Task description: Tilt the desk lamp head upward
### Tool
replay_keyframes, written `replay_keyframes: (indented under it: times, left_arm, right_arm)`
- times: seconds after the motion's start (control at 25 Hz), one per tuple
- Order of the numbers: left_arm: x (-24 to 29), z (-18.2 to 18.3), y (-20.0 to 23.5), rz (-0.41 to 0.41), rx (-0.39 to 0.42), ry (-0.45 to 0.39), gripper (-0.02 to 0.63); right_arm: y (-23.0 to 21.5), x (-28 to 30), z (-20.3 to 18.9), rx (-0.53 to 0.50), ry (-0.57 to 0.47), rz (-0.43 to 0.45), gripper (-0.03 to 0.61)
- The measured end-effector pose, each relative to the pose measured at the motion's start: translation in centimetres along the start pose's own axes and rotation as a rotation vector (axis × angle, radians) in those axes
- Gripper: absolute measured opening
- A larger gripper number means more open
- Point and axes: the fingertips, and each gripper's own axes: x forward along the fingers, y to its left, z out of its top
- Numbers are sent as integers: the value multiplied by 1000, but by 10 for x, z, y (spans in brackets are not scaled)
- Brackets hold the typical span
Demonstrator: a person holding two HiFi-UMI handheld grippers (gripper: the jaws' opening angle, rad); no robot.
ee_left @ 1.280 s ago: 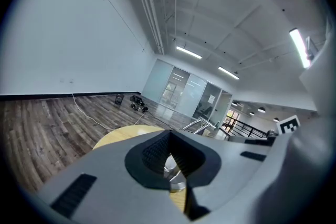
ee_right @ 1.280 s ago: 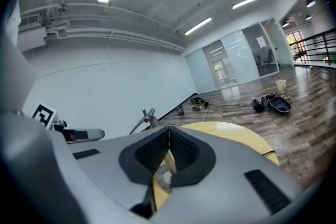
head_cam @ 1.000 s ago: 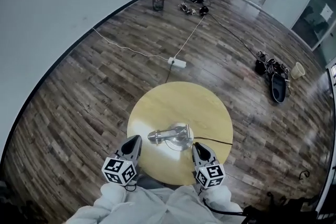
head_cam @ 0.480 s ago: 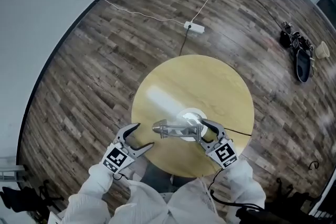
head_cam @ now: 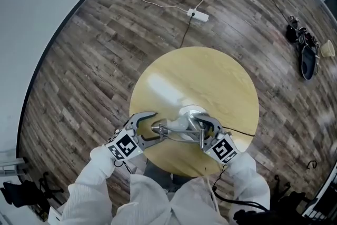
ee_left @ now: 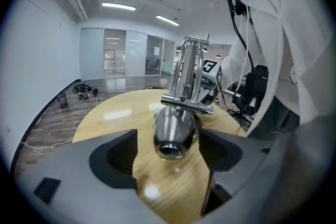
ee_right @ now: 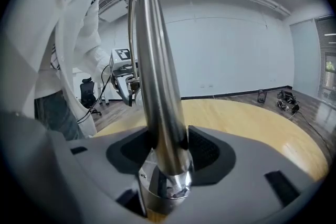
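Observation:
A chrome desk lamp stands on the round yellow table (head_cam: 210, 76), its base (head_cam: 190, 112) near the front edge. The lamp head (head_cam: 156, 127) points left and down toward the tabletop. My left gripper (head_cam: 155, 126) straddles the head (ee_left: 173, 131); its jaws are opening, with a gap on both sides. My right gripper (head_cam: 200, 130) is open around the lamp's stem (ee_right: 160, 92), just above the base (ee_right: 163, 199). The stem fills most of the space between the pads, and I see no squeeze.
The lamp's black cord (head_cam: 239, 133) runs right across the table and off its edge. On the wood floor beyond lie a white power strip (head_cam: 197, 15) with cables, and shoes and a bag (head_cam: 307, 58) at the far right. A white wall curves along the left.
Both grippers, shut at the table's near edge a second ago, have opened and moved in: the left around the lamp head, the right around the stem. The lamp has not moved.

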Motion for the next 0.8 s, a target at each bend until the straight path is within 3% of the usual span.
replay_keyframes:
  times: [0.16,0.32,0.8]
  left_arm:
    - [11,0,-2,-28,22,3,351]
    - [16,0,-7,-63,52,1,287]
    - [-9,4,-6,-57,56,25,279]
  right_arm:
    - [-1,3,-1,18,-27,8,212]
    - [0,4,-3,25,-12,15,213]
    - [0,6,-7,39,-1,-1,215]
